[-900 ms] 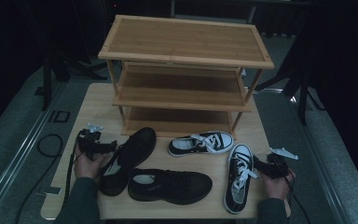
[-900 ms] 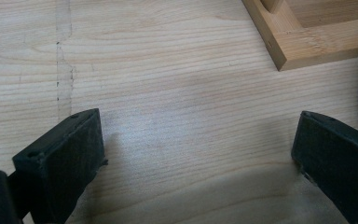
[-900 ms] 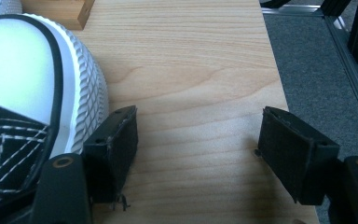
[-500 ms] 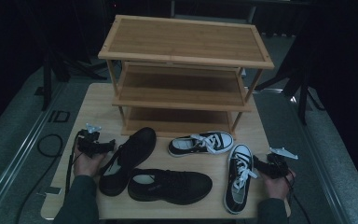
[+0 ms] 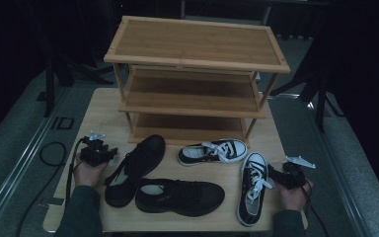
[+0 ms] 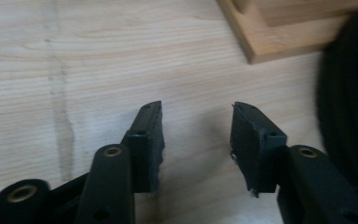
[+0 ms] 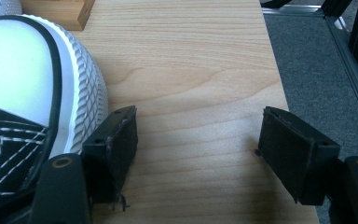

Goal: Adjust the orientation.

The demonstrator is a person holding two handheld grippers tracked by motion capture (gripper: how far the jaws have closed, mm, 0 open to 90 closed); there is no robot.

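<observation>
On the light wooden table, in front of a three-tier bamboo shoe rack: four shoes. Nearest the left gripper, jaws spread wide over bare wood and pinching nothing, a black leather shoe lying diagonally, just beside it. Below that, a second black leather shoe on its side. Nearest the right gripper, jaws likewise spread and empty, a black-and-white canvas sneaker, its rubber toe cap close beside one jaw. Beyond, its mate lying crosswise near the rack's bottom shelf.
</observation>
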